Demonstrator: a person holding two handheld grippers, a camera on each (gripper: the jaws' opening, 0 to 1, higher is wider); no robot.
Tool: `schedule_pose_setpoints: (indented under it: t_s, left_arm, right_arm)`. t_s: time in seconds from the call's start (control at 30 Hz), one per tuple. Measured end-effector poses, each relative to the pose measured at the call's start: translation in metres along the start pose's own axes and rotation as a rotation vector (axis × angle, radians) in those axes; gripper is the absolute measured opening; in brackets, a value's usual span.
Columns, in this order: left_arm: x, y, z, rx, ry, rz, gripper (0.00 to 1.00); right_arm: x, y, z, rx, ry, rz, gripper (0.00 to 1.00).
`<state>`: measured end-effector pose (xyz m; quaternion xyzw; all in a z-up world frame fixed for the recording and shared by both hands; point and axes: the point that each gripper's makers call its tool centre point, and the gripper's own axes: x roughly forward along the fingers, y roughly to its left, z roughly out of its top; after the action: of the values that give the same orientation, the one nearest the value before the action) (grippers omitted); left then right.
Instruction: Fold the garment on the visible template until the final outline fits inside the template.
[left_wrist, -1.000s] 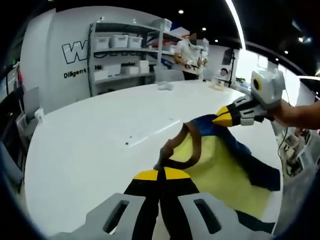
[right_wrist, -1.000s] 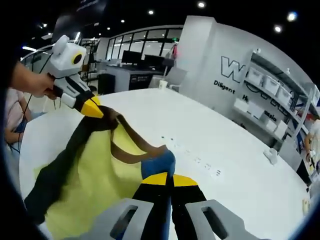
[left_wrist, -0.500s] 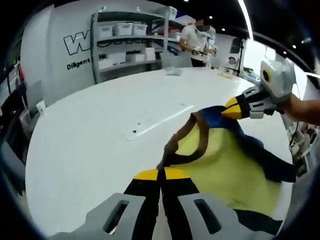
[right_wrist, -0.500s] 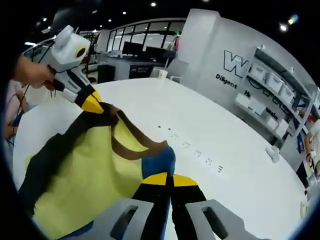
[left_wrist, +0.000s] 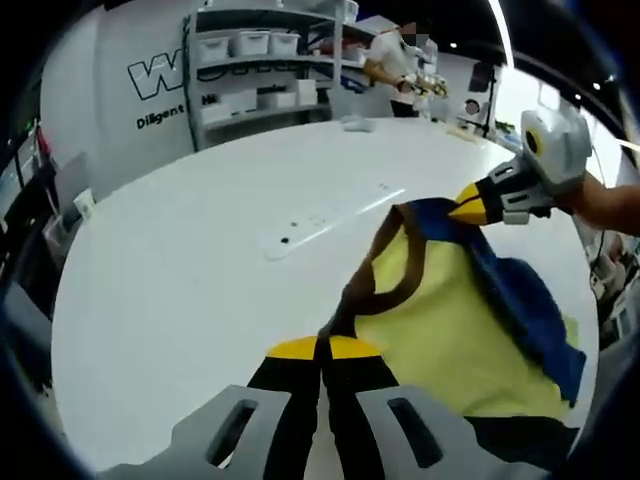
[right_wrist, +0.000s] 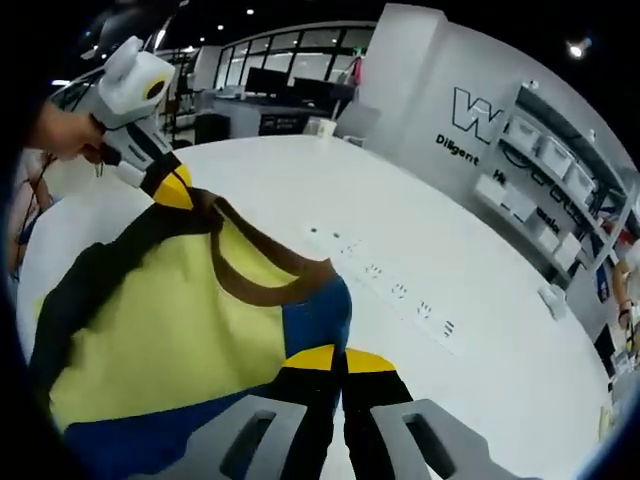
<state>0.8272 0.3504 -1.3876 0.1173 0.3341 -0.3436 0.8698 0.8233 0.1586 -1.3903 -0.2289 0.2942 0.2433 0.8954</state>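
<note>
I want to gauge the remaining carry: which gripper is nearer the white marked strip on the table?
Right. The right gripper holds the yellow-and-blue garment just beside the white marked strip; the left gripper clamps the garment farther back.

Both grippers pinched shut on the garment's shoulder edges, held up and apart.

In the left gripper view the left gripper (left_wrist: 322, 347) has its yellow-tipped jaws pressed together on the brown collar of the garment (left_wrist: 450, 330); the right gripper (left_wrist: 468, 207) enters from the right, jaws closed on the blue edge, a bare hand (left_wrist: 610, 205) gripping its handle; in the right gripper view the right gripper (right_wrist: 329, 358) is likewise clamped on blue cloth, with the left gripper (right_wrist: 176, 192) at upper left, tilted downward.
</note>
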Motion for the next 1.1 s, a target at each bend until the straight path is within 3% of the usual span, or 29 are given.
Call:
schedule_pose_setpoints:
  t_s: [0.17, 0.23, 0.67, 0.87, 1.1]
  left_arm:
    - [0.01, -0.002, -0.008, 0.003, 0.03, 0.008, 0.0]
    - [0.012, 0.0, -0.011, 0.066, 0.048, 0.028, 0.0]
    - [0.023, 0.002, -0.013, 0.067, 0.065, 0.046, 0.01]
    - [0.02, 0.009, -0.005, 0.093, 0.042, 0.097, 0.26]
    - [0.016, 0.013, -0.007, 0.101, 0.048, 0.099, 0.24]
  right_arm:
    - [0.01, 0.001, -0.003, 0.0, 0.014, -0.002, 0.0]
    - [0.011, 0.001, -0.005, 0.004, 0.02, -0.013, 0.0]
    - [0.018, -0.003, -0.018, 0.1, 0.06, -0.034, 0.0]
    - [0.017, -0.006, -0.025, 0.123, 0.06, -0.039, 0.05]
    - [0.011, -0.007, -0.024, 0.128, 0.02, -0.031, 0.13]
